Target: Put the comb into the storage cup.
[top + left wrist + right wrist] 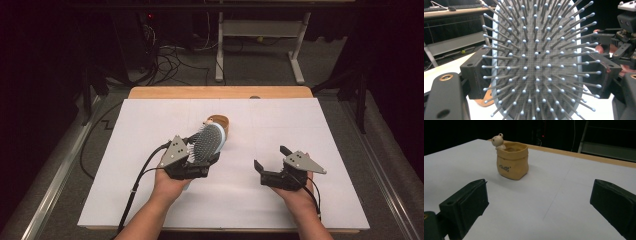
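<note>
A hairbrush (208,141) with a grey bristle pad and pale blue rim is held off the white table (150,200), bristles up. My left gripper (204,156) is shut on it. In the left gripper view the two black jaws clamp the sides of the hairbrush head (536,50), with my left gripper (541,75) centred on it. A tan bag-shaped pot (220,121) with a small bear figure on its rim stands just beyond the brush. My right gripper (270,156) hovers open and empty to the right. In its own view my right gripper (539,202) faces the pot (512,162).
A wooden strip (220,92) runs along the table's far edge. Beyond it, cables and a white desk frame (260,45) stand on the dark floor. Metal rails (60,170) border the table on both sides.
</note>
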A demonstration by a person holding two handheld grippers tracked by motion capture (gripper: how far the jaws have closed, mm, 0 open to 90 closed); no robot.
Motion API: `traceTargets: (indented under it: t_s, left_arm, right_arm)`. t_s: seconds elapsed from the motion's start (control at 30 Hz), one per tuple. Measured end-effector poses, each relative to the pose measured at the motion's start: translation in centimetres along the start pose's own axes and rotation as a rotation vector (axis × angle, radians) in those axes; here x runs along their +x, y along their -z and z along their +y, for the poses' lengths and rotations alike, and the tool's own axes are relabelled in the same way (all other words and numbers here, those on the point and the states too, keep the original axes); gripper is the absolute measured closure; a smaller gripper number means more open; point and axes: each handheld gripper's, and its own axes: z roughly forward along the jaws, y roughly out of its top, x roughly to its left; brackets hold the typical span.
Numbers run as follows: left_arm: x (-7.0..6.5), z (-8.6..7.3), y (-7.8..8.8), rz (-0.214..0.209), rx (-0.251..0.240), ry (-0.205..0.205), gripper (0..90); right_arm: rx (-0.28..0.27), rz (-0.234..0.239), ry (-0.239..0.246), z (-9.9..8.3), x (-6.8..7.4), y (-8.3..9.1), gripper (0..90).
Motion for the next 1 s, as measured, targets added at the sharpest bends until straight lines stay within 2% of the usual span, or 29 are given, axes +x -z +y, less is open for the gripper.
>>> traceTargets:
  t_s: [0.4, 0.73, 1.0]
  left_arm:
    - [0.0, -0.2, 0.0, 0.006, 0.002, -0.009, 20.2]
    - [-0.2, -0.4, -0.2, 0.011, 0.007, -0.016, 20.2]
    - [-0.7, -0.7, -0.5, 0.009, 0.015, -0.024, 20.2]
  right_arm:
    - [-0.008, 0.041, 0.018, 2.0, 1.0, -0.7, 0.8]
    - [-0.014, 0.120, 0.000, 3.3, 2.6, -0.8, 0.6]
    - [-0.026, 0.170, 0.003, 4.0, 4.0, -0.3, 0.6]
